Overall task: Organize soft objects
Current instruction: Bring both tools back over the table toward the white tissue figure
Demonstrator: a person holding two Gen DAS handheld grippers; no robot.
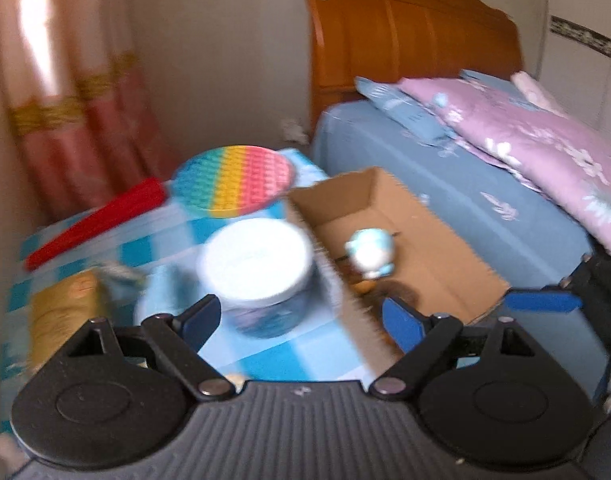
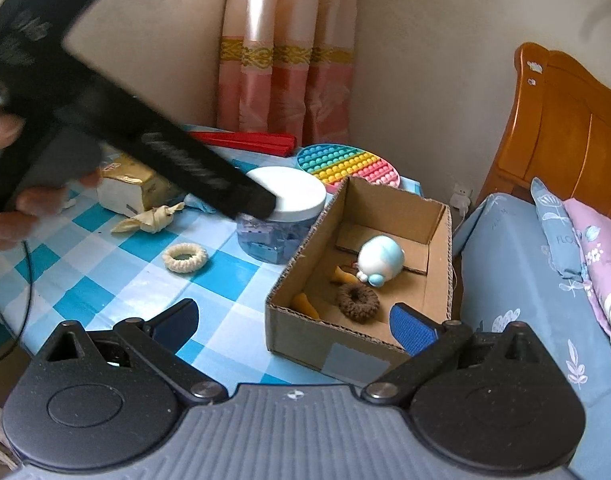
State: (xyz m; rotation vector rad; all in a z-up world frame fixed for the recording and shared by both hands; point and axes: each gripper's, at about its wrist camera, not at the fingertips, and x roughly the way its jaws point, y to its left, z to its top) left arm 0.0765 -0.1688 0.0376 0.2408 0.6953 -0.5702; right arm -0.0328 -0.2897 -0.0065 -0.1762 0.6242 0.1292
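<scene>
On checked cloth beside the bed: cardboard box (image 2: 357, 280) collecting soft toy (image 2: 379, 258) and brown hair tie (image 2: 357, 302); both grippers, left (image 1: 305, 320) and right (image 2: 293, 324), wide-jawed, empty, cream hair tie (image 2: 184, 257) awaiting.

We've got the left gripper (image 1: 301, 320) with its jaws spread wide, blue pads (image 1: 203, 317) well apart and nothing between them, angled downward. Its own camera view is blurred. From the right wrist camera we see its black body slanting down from the upper left, gripped by a hand (image 2: 13, 184) with fingers curled round the handle. Our right gripper (image 2: 293, 322) also points downward, its jaws wide apart, blue fingertips (image 2: 412, 332) clear, nothing held.
</scene>
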